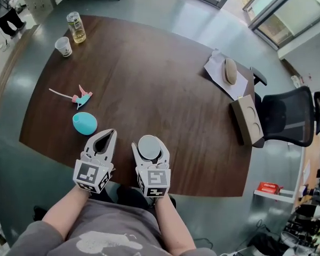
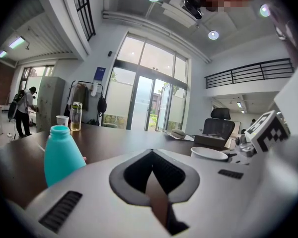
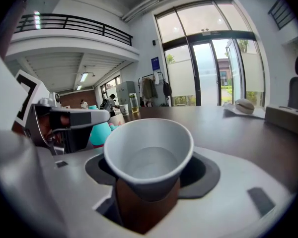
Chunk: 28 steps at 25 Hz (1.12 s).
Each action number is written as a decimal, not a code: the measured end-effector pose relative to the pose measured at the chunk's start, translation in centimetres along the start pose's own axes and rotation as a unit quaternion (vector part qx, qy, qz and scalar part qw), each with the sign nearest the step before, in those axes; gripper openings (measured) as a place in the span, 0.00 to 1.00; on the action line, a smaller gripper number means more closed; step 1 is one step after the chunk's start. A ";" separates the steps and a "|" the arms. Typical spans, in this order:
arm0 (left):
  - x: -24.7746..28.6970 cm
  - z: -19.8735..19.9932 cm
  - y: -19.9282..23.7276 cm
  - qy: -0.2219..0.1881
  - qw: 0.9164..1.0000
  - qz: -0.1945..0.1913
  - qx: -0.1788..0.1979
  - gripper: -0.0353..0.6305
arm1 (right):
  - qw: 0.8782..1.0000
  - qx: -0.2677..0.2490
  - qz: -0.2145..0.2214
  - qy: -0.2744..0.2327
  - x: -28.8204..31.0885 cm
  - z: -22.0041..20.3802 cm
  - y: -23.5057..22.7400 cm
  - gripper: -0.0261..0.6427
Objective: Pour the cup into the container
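Nearly level, right gripper (image 1: 150, 141) round the cup (image 3: 150, 155); left gripper (image 1: 113, 132) alongside

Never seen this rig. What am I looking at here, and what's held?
No robot: a person holds a hand-held gripper in each hand. One picture is from a head camera looking down at the table; the other two from cameras riding on each hand-held gripper. The left hand-held gripper is shut and empty. The right hand-held gripper grips a white paper cup. A teal bottle stands on the table beside the left one; a second cup and a glass bottle stand at the far corner.
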<state>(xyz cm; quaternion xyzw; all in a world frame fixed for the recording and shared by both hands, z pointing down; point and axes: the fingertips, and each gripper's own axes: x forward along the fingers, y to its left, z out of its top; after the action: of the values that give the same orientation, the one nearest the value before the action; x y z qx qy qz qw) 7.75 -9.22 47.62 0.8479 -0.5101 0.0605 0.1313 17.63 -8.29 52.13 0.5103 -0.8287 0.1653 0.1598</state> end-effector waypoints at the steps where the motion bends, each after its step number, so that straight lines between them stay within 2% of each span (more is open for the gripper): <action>1: -0.4 0.2 0.0 -0.003 1.000 0.003 0.004 0.06 | 1.000 -0.005 0.007 -0.004 -0.1 0.6 0.4 0.48; 7: -2.3 2.0 0.3 -0.027 0.999 0.027 0.022 0.06 | 0.998 -0.028 0.044 -0.019 -0.6 3.2 2.3 0.48; 13: -4.1 4.4 1.1 -0.050 0.997 0.055 0.015 0.06 | 0.994 -0.033 0.093 -0.045 -1.0 6.0 4.8 0.48; 16: -5.6 5.7 1.9 -0.054 0.996 0.062 0.026 0.06 | 0.992 -0.049 0.107 -0.046 -1.2 7.3 6.4 0.48; 19: -7.3 6.5 4.0 -0.059 0.995 0.075 0.035 0.06 | 0.989 -0.056 0.127 -0.047 -1.2 8.5 8.6 0.48; 23: -9.2 6.8 7.8 -0.063 0.993 0.095 0.023 0.06 | 0.987 -0.075 0.138 -0.043 -0.4 9.4 11.7 0.48; 28: -10.3 7.6 11.4 -0.058 0.994 0.086 0.028 0.06 | 0.987 -0.088 0.129 -0.032 1.4 10.0 14.8 0.48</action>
<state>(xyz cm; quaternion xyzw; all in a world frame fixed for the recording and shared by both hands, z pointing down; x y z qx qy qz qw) -7.39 -7.74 39.76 0.8064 -0.5859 0.0364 0.0722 2.81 -7.50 42.11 0.3880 -0.9036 0.0949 0.1546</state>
